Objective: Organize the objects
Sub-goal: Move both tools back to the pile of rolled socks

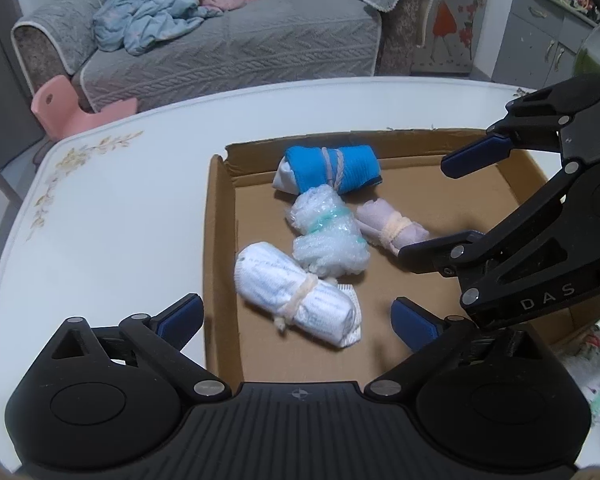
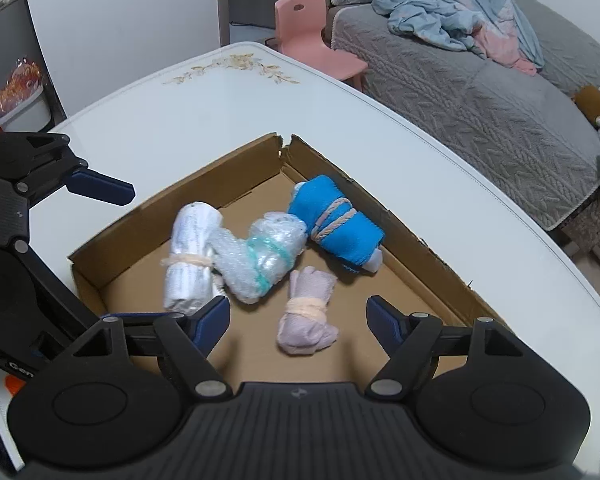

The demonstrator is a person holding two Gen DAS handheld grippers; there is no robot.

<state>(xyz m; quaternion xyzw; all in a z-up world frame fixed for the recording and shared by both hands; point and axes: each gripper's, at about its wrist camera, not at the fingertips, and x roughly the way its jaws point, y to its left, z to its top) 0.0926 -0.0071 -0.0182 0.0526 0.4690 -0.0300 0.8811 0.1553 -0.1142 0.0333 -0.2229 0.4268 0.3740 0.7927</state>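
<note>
Cardboard tray is where everything sits right now, four tied-up bundles loose on its floor, and both my grippers are hanging over it with nothing in them. My right gripper has its jaws wide apart, and the closest thing to it is the lilac roll, lying right between the fingertips and just ahead of them. Its long axis runs pretty much straight away from me along the fingers, so I'd guess a plain closing squeeze across its middle, near the peach tie, would catch it without any twisting. My left gripper is spread open too, with the white roll nearest; that one lies diagonally, near end to the right, so I'd probably need to turn the wrist a bit to grab across it. Further in, the bubble wrap bundle sits in the middle touching the white roll, and the lilac one is just beside it. Farthest back is the blue roll, up against the far wall near the torn corner. So right hand on lilac looks like the easy pick to me.
</note>
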